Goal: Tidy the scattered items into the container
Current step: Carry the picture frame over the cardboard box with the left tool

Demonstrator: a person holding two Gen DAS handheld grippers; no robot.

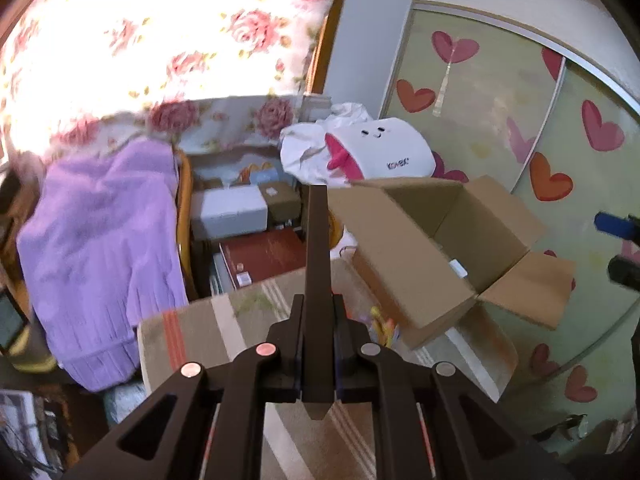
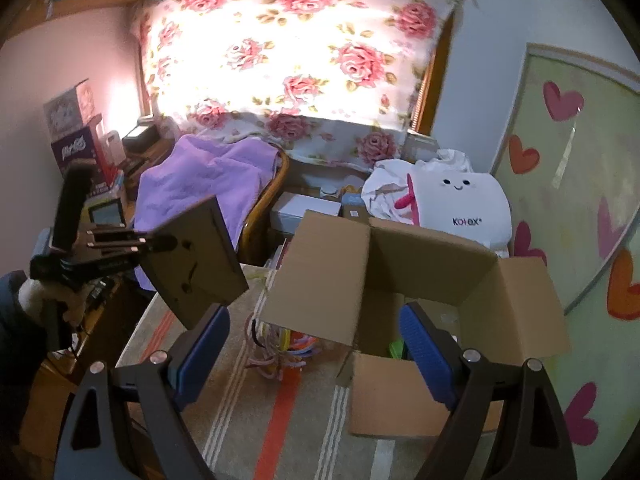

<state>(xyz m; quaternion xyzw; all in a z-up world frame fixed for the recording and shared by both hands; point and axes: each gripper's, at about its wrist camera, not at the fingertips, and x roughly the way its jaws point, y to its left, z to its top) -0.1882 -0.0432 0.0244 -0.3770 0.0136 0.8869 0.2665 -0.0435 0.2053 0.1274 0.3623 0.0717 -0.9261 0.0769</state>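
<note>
1. Left wrist view: the left gripper [image 1: 318,320] points forward and downward over a table covered with a striped cloth [image 1: 192,332]. Its jaws are pressed onto a flat dark board [image 1: 318,248], seen edge-on as a thin upright strip between them. Ahead and to the right stands an open cardboard box [image 1: 432,248] with its flaps spread; a small white object lies on its floor. A bunch of colourful cords [image 1: 382,322] lies on the cloth just beside the box's near corner. A blue-tipped finger of the right gripper [image 1: 612,226] shows at the far right edge.

2. Right wrist view: the right gripper [image 2: 312,344] is angled downward at the table, its two blue-padded fingers [image 2: 424,352] spread wide with nothing between them. The cardboard box [image 2: 400,264] sits straight ahead, flaps open, and something green [image 2: 396,350] shows inside near its front wall. The colourful cords [image 2: 280,344] lie on the striped cloth [image 2: 280,412] between the fingers' line of sight and the box's left side. At the left, the left gripper [image 2: 140,246], held by a person's hand [image 2: 44,300], carries the dark board [image 2: 196,264] raised and tilted above the table's left edge, apart from the box
</note>
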